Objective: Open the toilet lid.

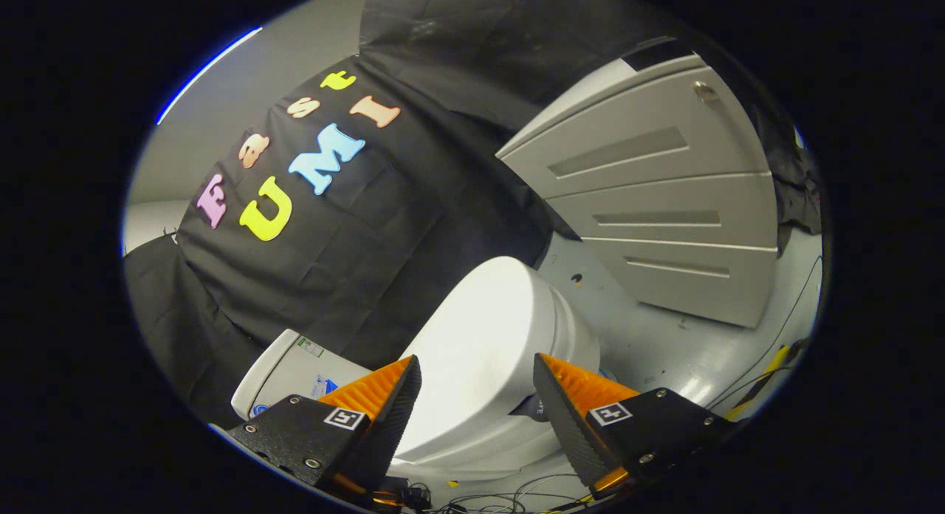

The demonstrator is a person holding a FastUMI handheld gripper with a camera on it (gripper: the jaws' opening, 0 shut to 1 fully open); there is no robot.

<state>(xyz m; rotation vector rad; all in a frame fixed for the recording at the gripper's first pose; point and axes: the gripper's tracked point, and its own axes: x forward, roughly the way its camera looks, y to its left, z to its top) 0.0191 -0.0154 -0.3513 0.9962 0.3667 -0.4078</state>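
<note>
A white toilet stands ahead of the fingers, its lid (483,344) down flat on the bowl. Its white cistern (295,366) sits behind the lid, against the black cloth wall. My gripper (476,366) hovers above the lid with its two fingers spread wide apart and nothing between them. The lid's broad top shows through the gap between the fingers. The left finger (384,396) is over the lid's cistern side and the right finger (568,403) is over its front side. The view is tilted.
A grey cabinet with several drawers (657,204) stands beyond the toilet on the grey floor (650,344). Loose cables (768,374) run across the floor near the cabinet and below the fingers. Black cloth (354,233) hangs behind the toilet.
</note>
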